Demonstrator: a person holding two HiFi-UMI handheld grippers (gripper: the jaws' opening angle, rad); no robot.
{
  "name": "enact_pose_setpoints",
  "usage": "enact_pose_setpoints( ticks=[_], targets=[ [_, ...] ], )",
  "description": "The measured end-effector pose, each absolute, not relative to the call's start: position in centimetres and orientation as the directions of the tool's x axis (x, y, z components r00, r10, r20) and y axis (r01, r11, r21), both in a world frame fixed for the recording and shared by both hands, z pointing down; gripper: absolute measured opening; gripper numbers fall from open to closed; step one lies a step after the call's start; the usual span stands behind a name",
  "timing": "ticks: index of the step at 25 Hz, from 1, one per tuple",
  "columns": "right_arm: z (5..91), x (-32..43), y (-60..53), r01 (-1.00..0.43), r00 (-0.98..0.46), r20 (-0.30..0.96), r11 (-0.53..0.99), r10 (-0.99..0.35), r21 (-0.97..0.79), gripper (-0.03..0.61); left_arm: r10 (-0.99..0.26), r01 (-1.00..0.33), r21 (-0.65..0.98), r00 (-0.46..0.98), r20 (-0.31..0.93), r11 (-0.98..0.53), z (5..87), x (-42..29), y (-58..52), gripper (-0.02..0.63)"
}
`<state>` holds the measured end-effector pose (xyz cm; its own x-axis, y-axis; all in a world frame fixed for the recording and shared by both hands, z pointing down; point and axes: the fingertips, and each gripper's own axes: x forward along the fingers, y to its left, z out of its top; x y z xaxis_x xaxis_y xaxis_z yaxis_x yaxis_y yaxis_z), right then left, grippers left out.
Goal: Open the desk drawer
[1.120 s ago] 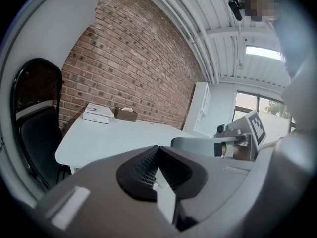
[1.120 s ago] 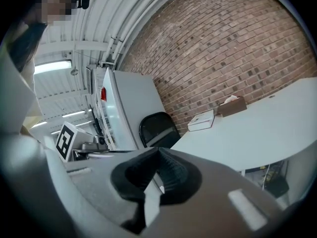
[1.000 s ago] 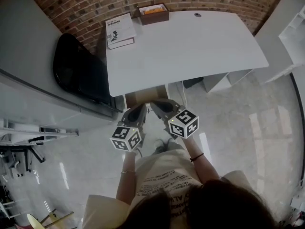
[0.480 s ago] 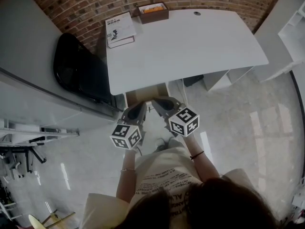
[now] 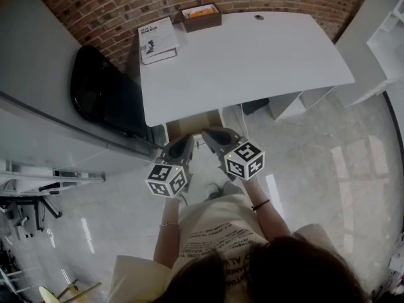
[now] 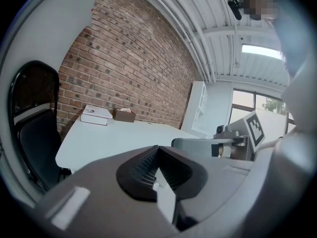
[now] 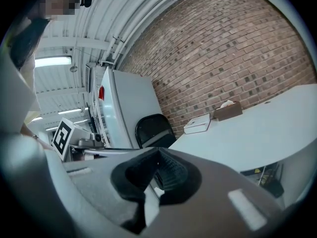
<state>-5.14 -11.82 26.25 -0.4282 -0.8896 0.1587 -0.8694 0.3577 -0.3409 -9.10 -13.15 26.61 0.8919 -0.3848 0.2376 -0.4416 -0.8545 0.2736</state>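
Under the near edge of the desk: the tan, wood-coloured desk drawer [image 5: 189,125] shows as a small flat panel just below the white top, ahead of both my tools; how far out it stands I cannot tell
Left gripper [image 6: 157,148]: my grey jaws with black ribbed pads are pressed together at the tips, pinching nothing
Right gripper [image 7: 158,151]: same build, pads closed tip to tip, nothing between them
Where I hold them: side by side, tips towards the desk, near the drawer but apart from it
Head view only: the drawer, the glossy pale tiled floor [image 5: 315,169], my cream printed shirt [image 5: 214,238], a dark wristband [image 5: 260,206] on my right arm
Gripper views only: the white ribbed ceiling [image 6: 213,19] with a strip light [image 6: 260,51]; neither shows the drawer
Left gripper view alone: bright windows [image 6: 257,103], and the right gripper side-on
Right gripper view alone: a tall white cabinet [image 7: 131,108] with a red patch
Desk: smooth white desk top [image 5: 252,62] with rounded corners and a small round cable hole [image 5: 259,17] at the back
On it: a thick white book [image 5: 158,40] and a brown open box [image 5: 202,17], orange inside from above
Beside it: a black round-backed chair [image 5: 104,96] on the left
Behind: a red-brown brick wall [image 5: 126,5]
Writing: dark print on the book cover and on my shirt, too small to read
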Motion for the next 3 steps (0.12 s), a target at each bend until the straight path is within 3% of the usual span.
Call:
enact_pose_setpoints(
  ticks=[3],
  targets=[
    [26.15,-5.02,-11.86,-0.869,-0.428,0.156,0.358,-0.890,-0.342,0.003,-0.383,-0.440,0.272,0.893,0.236,-0.856,26.58,-8.98,-13.19,-0.002]
  ],
)
